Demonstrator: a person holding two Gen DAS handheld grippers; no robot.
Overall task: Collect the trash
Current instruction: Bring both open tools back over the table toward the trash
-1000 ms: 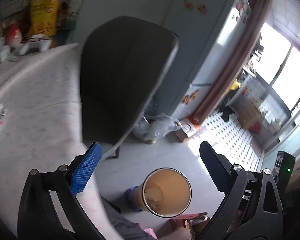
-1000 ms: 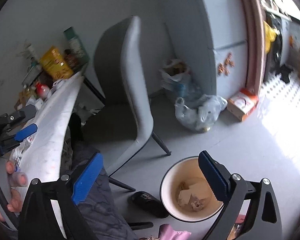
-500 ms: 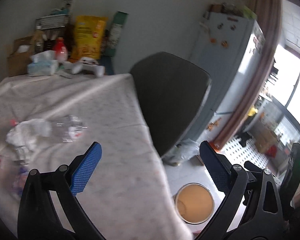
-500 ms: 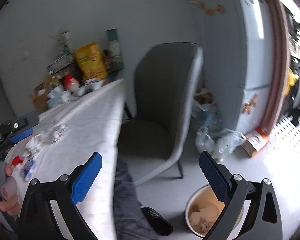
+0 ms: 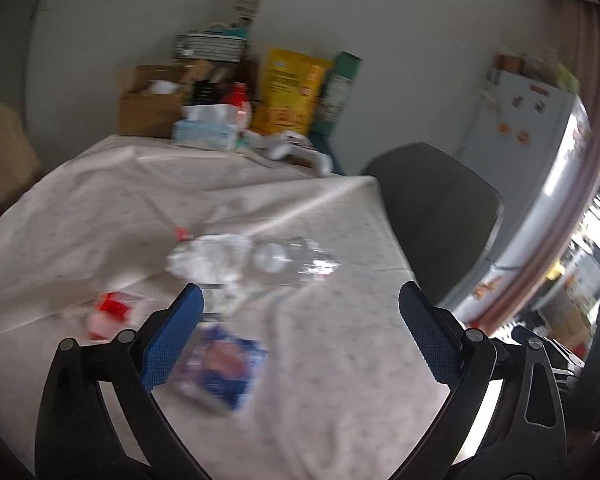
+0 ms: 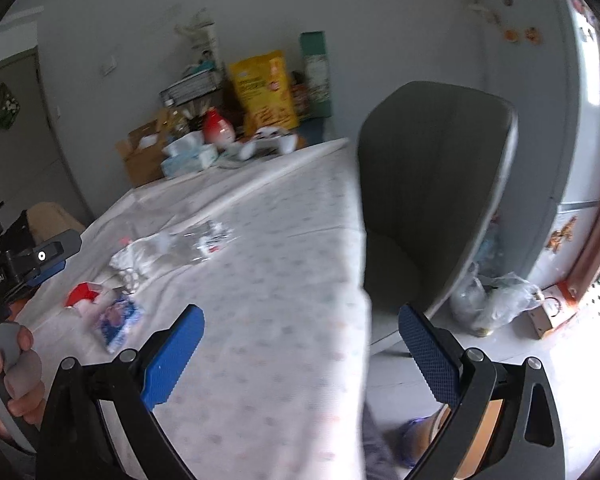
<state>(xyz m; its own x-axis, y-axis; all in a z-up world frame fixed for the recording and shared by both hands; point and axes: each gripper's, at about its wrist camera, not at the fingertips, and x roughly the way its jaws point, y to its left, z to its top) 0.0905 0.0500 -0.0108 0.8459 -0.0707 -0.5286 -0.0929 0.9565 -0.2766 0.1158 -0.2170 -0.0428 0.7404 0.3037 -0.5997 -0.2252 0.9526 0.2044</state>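
Trash lies on the white tablecloth [image 5: 340,360]: a crushed clear plastic bottle [image 5: 292,260], crumpled white paper [image 5: 208,260], a red-and-white wrapper [image 5: 110,312] and a blue wrapper [image 5: 224,364]. My left gripper [image 5: 300,336] is open and empty, just above the blue wrapper. My right gripper [image 6: 300,348] is open and empty over the table's near right edge. The right wrist view shows the bottle [image 6: 196,244], the red wrapper [image 6: 82,294], the blue wrapper [image 6: 118,318] and the left gripper's body [image 6: 24,264]. The bin rim [image 6: 480,432] shows behind the right finger.
A grey chair [image 6: 432,184] stands at the table's right side. Boxes, a yellow bag [image 5: 288,92], tissues and a red bottle crowd the table's far end. A fridge [image 6: 540,80] stands behind the chair, with plastic bags [image 6: 488,300] on the floor.
Both grippers have swung up and left from the bin on the floor to the table. The trash on the cloth is now in front of the left gripper. Both stay open.
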